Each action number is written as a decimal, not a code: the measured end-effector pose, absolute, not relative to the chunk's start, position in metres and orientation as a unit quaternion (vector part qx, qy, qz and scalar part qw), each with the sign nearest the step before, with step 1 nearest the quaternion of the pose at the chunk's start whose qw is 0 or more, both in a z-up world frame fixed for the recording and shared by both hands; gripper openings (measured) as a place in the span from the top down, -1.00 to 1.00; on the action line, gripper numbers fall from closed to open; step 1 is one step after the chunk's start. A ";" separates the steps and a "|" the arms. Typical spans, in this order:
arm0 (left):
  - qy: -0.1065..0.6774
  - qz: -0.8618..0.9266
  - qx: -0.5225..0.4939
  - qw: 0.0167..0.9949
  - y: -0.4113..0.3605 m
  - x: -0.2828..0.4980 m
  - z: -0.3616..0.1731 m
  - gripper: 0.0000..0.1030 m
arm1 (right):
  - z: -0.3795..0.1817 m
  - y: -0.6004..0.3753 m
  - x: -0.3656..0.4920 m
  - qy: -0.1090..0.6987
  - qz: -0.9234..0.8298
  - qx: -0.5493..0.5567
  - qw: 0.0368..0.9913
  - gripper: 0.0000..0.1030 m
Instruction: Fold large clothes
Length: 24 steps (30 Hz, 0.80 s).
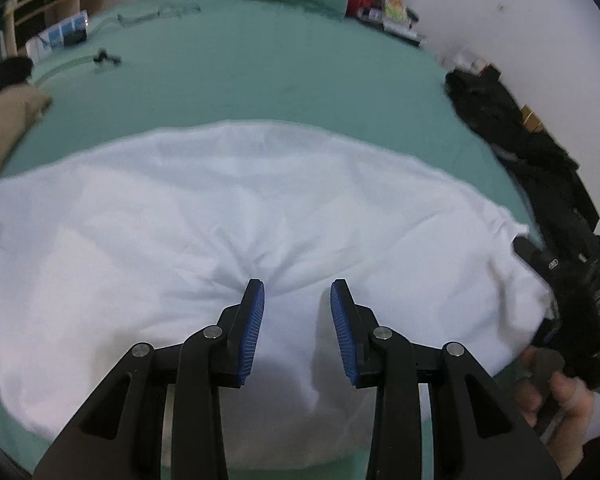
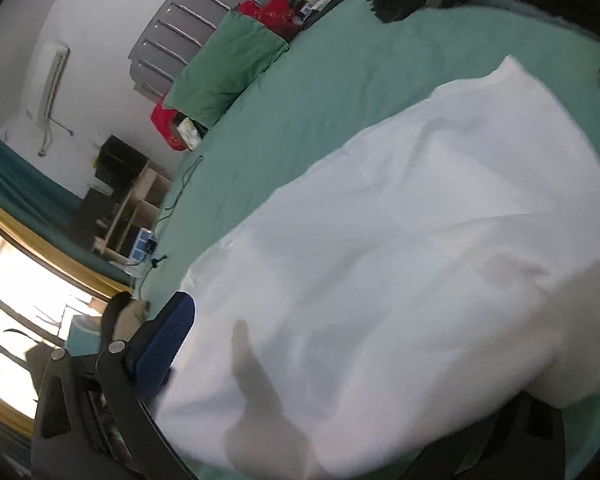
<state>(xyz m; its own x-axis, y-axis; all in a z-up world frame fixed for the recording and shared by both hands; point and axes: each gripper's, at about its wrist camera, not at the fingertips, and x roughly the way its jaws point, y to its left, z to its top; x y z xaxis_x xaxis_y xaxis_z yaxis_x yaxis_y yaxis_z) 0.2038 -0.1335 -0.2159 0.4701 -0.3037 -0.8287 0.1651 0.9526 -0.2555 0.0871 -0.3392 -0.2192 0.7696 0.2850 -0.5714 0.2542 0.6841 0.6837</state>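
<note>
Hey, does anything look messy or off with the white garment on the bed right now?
Yes. The white garment is not flat on the green bed sheet: creases bunch toward the open left gripper, and in the right wrist view its near edge drapes over one finger of the right gripper, hiding it.

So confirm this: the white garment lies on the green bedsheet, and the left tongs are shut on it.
Not quite. The left wrist view shows the left tongs open, their blue pads apart over the cloth and gripping nothing. The rest stands: the white garment lies on the green bedsheet.
</note>
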 end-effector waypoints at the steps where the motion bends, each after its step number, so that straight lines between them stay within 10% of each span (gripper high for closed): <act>1: 0.497 -0.135 -0.063 0.855 -0.135 0.205 -0.220 0.29 | -0.219 -0.336 0.091 0.343 0.010 0.393 0.853 -1.00; 6: 0.489 -0.108 -0.004 0.865 -0.156 0.205 -0.226 0.29 | -0.219 -0.320 0.104 0.368 0.037 0.376 0.849 -0.64; 10: 0.489 -0.094 0.008 0.867 -0.161 0.206 -0.228 0.28 | -0.221 -0.313 0.107 0.382 0.056 0.367 0.847 0.74; 24: 0.445 -0.144 0.048 0.883 -0.139 0.196 -0.194 0.28 | -0.138 -0.222 0.125 0.380 0.026 0.087 0.920 0.78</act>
<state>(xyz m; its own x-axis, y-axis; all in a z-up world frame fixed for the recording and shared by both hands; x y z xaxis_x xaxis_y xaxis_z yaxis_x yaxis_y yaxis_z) 0.1960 -0.1391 -0.1936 0.5633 -0.2107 -0.7990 0.2961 0.9542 -0.0429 0.1249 -0.2221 -0.1376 0.7095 0.1134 -0.6955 0.0195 0.9834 0.1803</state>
